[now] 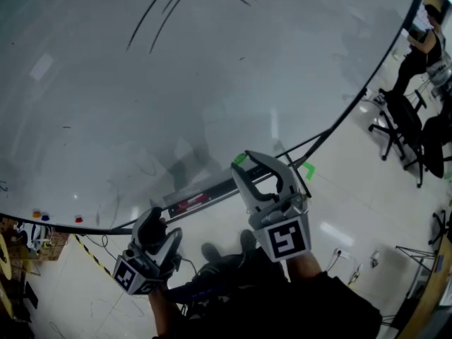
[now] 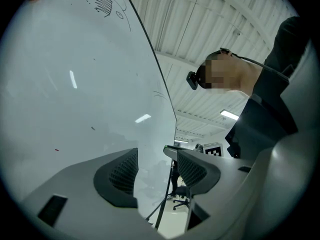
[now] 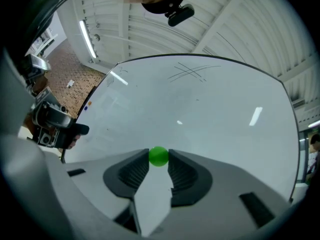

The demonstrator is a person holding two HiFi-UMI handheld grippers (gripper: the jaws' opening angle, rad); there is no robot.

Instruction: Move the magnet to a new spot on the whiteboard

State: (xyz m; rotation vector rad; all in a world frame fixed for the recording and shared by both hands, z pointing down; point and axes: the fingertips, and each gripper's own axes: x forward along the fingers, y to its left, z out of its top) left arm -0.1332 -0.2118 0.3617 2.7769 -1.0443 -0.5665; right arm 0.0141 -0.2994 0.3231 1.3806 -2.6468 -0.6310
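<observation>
Green ball magnet (image 3: 159, 156) clamped between the tips of the right gripper (image 3: 159, 160) fingers (image 3: 136, 171), whiteboard (image 3: 200, 114) straight ahead of them; left gripper (image 2: 152, 156) jaws apart, empty, off to the side.

The pale, glossy floor (image 1: 353, 210) reflects overhead lights and carries a yellow-and-black striped hazard tape line (image 1: 88, 249) at the lower left and a green tape corner mark (image 1: 308, 169) nearer the middle. Black wheeled office chairs (image 1: 395, 111) stand at the right edge. Overhead, the white ribbed panel ceiling (image 2: 210, 19) has a lit fluorescent strip light (image 2: 229, 115).
</observation>
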